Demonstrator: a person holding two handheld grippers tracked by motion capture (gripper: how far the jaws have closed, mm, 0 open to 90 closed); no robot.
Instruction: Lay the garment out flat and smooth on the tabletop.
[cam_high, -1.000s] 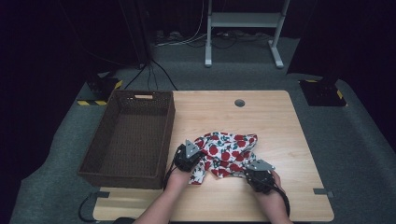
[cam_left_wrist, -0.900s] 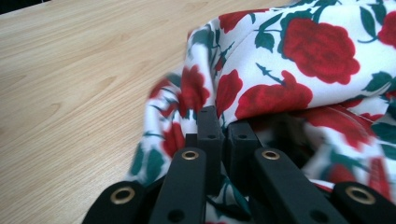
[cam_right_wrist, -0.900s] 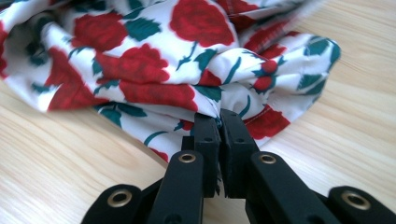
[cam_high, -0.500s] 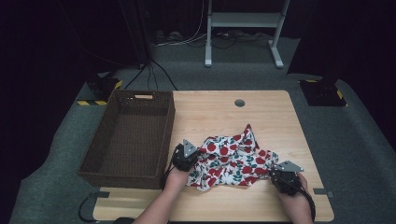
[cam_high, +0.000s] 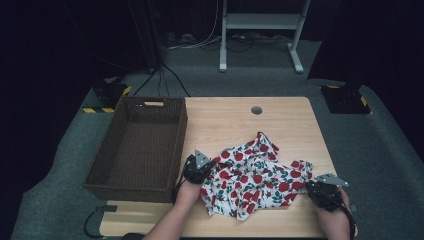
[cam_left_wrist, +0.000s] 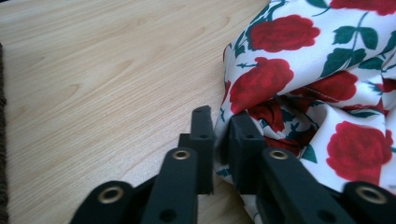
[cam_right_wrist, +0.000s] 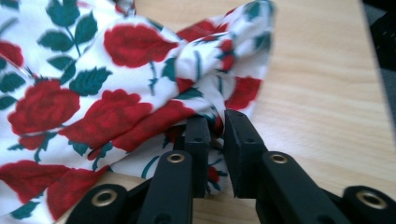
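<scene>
The wooden table (cam_high: 280, 117) carries the work: a rose-print cloth (cam_high: 255, 175) lies on its near half, right of centre, partly drawn out between the two grippers but not flat. Its middle rises in folds and a far corner stands up in a peak, so the spreading looks roughly half done; smoothing and any folding or stowing are left, as far as can be judged.

The woven basket (cam_high: 140, 150) stands on the left side of the table, empty, its right wall just beside the left gripper (cam_high: 199, 167). It is the likeliest place for the cloth, and its wall also limits any pull further left.

The left gripper sits at the cloth's left edge. Its jaws have just been opening; a narrow gap shows between them, with a hem of cloth lying in it, loosely rather than pinched.

The right gripper (cam_high: 325, 187) is at the near right corner of the table, at the cloth's right edge. Its jaws have likewise just been opening, with a fold between them, seemingly released.

A round cable hole (cam_high: 256, 110) lies far of the cloth, well apart.
</scene>
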